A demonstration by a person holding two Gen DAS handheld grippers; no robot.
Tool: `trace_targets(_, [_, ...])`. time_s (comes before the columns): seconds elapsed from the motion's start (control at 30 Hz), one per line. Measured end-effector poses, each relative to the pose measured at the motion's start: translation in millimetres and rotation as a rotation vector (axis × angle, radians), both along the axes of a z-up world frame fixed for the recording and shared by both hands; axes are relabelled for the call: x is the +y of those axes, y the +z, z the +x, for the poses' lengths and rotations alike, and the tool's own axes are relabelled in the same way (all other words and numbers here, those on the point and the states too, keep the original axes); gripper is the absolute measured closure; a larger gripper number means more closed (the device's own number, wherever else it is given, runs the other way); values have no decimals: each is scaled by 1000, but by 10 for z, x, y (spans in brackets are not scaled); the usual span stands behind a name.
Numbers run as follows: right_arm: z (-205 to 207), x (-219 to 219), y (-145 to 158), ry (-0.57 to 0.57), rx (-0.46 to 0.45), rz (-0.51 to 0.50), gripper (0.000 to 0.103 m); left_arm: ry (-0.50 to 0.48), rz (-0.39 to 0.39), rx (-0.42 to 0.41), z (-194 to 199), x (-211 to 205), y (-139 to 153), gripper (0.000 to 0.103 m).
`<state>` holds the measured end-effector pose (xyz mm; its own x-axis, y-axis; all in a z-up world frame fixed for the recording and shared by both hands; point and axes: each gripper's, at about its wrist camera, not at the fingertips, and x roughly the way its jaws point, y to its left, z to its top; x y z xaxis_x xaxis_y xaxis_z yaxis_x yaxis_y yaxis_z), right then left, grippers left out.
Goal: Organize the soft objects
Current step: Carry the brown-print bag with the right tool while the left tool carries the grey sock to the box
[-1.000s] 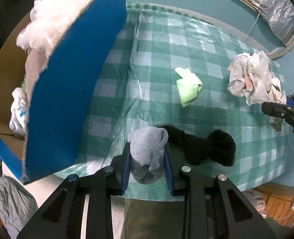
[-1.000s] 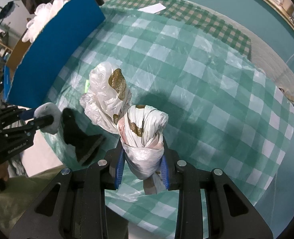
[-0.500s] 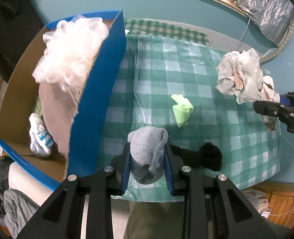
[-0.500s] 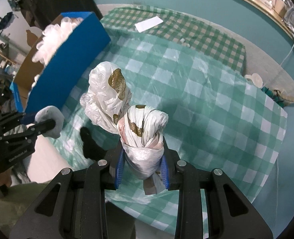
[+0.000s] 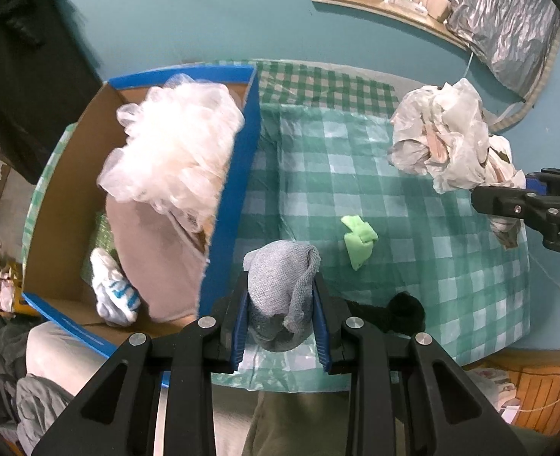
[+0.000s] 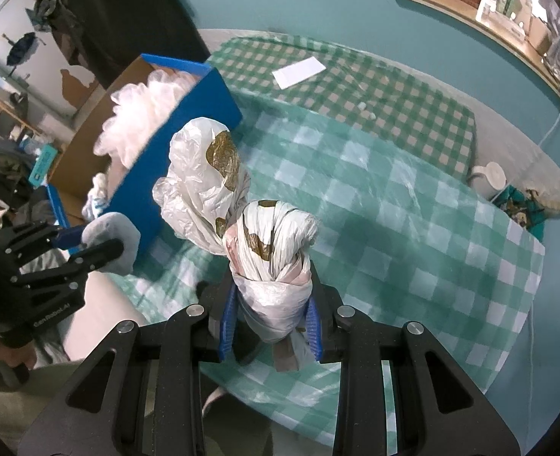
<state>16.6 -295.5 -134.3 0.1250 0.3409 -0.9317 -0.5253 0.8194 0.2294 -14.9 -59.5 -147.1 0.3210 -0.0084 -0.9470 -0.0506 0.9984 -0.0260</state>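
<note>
White lettering "GenRobot.AI" runs along the left tool [image 6: 101, 241] body; the right tool [image 5: 508, 199] shows only "D" (rest cropped).

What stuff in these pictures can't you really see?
- Black cloth on the table: left wrist view, partly behind the left gripper and its grey sock.
- Box bottom: left wrist view, covered by white fluffy plastic and beige cloth.
- Plastic bag bottom end: right wrist view, hidden between the right gripper's jaws.

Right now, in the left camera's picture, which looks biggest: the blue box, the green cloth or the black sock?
1. Blue box.
2. Black sock, partly hidden by the gripper.
3. Green cloth; close to the sock, so unsure.
</note>
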Motion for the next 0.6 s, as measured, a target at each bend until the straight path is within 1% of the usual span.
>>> trace_targets(0.23, [40, 197, 122, 9, -12, 18, 74, 22, -7, -27, 22, 161, 164, 73])
trace_targets(0.6, [100, 570, 255, 41, -30, 43, 74, 70, -11, -55, 28, 456, 285, 73])
